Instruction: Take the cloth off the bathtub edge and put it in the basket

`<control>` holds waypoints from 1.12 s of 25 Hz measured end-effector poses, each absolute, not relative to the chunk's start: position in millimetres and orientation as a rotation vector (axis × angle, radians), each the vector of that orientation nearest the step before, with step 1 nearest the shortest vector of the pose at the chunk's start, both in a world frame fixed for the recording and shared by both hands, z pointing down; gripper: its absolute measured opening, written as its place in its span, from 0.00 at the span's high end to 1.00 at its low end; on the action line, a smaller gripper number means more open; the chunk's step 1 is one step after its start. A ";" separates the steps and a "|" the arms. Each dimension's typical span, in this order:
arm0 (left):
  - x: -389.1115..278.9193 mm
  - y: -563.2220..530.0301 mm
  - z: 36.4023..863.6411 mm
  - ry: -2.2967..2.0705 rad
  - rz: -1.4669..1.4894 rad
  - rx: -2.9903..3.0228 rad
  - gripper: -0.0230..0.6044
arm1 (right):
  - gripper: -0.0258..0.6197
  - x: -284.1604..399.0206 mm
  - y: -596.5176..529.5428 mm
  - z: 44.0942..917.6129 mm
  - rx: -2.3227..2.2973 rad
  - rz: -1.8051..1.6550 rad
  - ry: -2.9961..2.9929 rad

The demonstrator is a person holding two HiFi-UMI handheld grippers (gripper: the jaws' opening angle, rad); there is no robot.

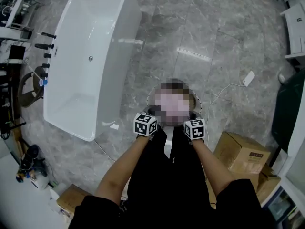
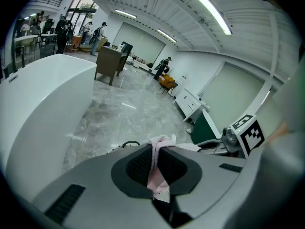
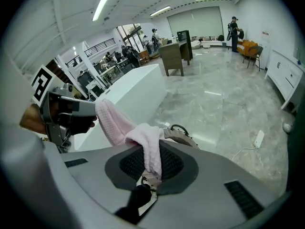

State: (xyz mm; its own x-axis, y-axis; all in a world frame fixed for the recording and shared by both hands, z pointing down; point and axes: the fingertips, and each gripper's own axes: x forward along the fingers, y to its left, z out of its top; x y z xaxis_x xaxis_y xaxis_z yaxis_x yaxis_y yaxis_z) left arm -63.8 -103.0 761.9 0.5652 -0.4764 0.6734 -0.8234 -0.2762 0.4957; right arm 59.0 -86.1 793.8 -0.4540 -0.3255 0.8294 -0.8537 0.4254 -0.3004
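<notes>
Cloth (image 3: 125,128) pinched between both grippers, just over the basket (image 3: 185,135).
The pink cloth spans from the left gripper (image 2: 156,151) to the right gripper (image 3: 150,157). Each has its jaws nearly together, clamped on one end of the cloth, with the fabric bunched between the pads. The basket's rim and handle show just beyond the jaws. The bathtub (image 1: 90,56) stands well apart to the left.

No words, numbers or brand names can be read anywhere. The cardboard box (image 1: 240,151) on the floor (image 1: 190,32) bears a small pale label (image 1: 256,155) with dark marks, perhaps print, too small to make out. The marker cubes (image 1: 145,124) show only black-and-white square patterns, no lettering
</notes>
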 end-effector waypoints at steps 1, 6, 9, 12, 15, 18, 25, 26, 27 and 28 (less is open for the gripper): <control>-62.3 -103.6 764.8 -1.042 0.513 1.935 0.92 | 0.89 60.9 -87.3 796.9 1.007 0.969 -1.976; -45.4 -105.9 798.1 -0.993 0.578 1.939 0.92 | 0.89 75.3 -88.9 822.4 0.986 0.970 -1.937; -32.8 -104.2 822.6 -0.960 0.609 1.931 0.92 | 0.89 84.5 -85.7 842.3 0.950 0.962 -1.915; -23.5 -97.7 860.8 -0.934 0.657 1.928 0.92 | 0.89 93.1 -83.2 869.6 0.949 0.966 -1.888; -24.9 -88.7 913.6 -0.912 0.726 1.900 0.92 | 0.89 99.0 -79.9 905.6 0.941 0.990 -1.854; -36.8 -95.0 952.6 -0.944 0.745 1.869 0.91 | 0.89 100.2 -84.5 944.3 0.902 0.995 -1.847; -44.8 -90.6 978.6 -0.974 0.759 1.854 0.89 | 0.89 105.0 -82.9 984.8 0.760 1.025 -1.835; -44.5 -91.8 979.7 -0.971 0.750 1.849 0.89 | 0.89 105.9 -87.8 985.4 0.761 1.022 -1.836; -44.5 -93.2 980.4 -0.973 0.739 1.842 0.89 | 0.88 108.1 -92.5 985.9 0.768 1.014 -1.833; -44.6 -94.5 980.9 -0.978 0.731 1.834 0.86 | 0.84 111.7 -96.8 986.6 0.780 1.005 -1.826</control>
